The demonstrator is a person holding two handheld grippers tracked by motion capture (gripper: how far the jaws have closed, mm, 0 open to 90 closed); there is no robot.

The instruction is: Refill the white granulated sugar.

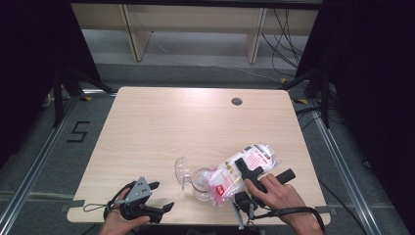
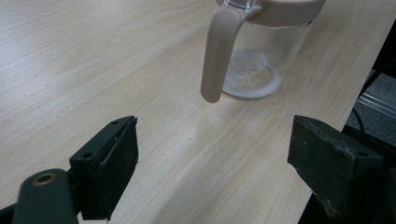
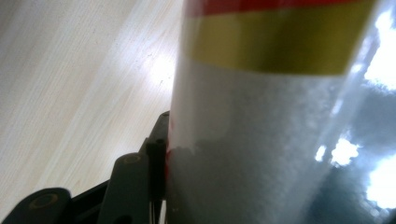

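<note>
The right gripper (image 1: pixel 247 172) is clamped on a clear bag (image 1: pixel 243 172) of white powder and tilts it, mouth down, over a clear jar (image 1: pixel 201 183) near the front edge of the table (image 1: pixel 166 122). In the right gripper view the bag (image 3: pixel 280 130), with its red and yellow bands, presses against the one jaw that is in sight. The jar's hinged lid (image 1: pixel 182 171) stands open to its left. The left gripper (image 1: pixel 155 198) waits near the table's front left corner, jaws apart and holding nothing. Its own view looks at the jar (image 2: pixel 254 65) with its beige handle (image 2: pixel 215 56), where a thin layer of powder (image 2: pixel 250 77) covers the bottom. Pouring seems to have barely begun: most of the powder is in the bag, the jar is almost empty, and shutting the lid remains.
</note>
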